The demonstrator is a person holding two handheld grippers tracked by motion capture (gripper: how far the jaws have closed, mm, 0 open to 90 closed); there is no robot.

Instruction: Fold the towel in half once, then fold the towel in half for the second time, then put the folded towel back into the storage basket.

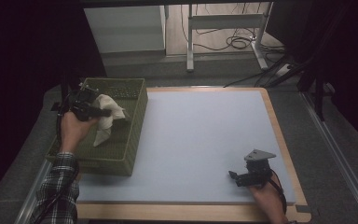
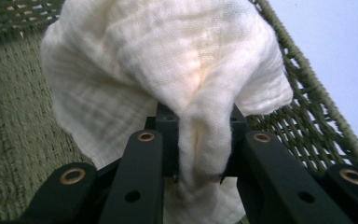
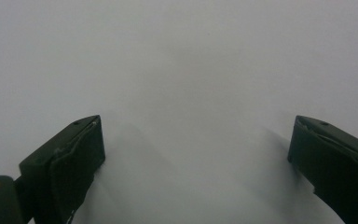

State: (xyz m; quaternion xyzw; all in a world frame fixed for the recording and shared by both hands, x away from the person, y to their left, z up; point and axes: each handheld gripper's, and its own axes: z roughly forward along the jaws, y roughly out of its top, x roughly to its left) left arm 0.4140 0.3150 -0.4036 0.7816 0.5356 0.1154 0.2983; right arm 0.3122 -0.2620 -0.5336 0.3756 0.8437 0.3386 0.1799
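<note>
Here, at the left of the high view, a hand in a plaid sleeve [image 1: 58, 184] is holding the left gripper [image 1: 103, 112] over a green woven basket [image 1: 121, 158], which is sitting on the left edge of the table, partly overhanging the pale blue mat [image 1: 200, 140]. The left gripper is pinching a white cloth [image 1: 108, 114]: in the left gripper view its two black jaws are closing tight on a gathered fold of the cloth [image 2: 168, 70], and the rest of the fabric is billowing out above and to either side of them. The cloth is hanging inside the basket, with a tail of it drooping down toward the basket floor in the high view, and the woven floor and wall of the basket [image 2: 303, 121] are showing behind it in the left gripper view. Whether the drooping tail is touching the basket floor cannot be told. Moving rightward, the broad middle of the mat is lying bare. At the lower right of the high view, the other hand [image 1: 268, 198] is resting the right gripper [image 1: 233, 178] near the front edge of the mat, well apart from the basket, with its grey three-cornered plate [image 1: 259, 155] on top. In the right gripper view, its jaws are standing wide apart with nothing between them, pointing over the plain mat [image 3: 182, 70].
</note>
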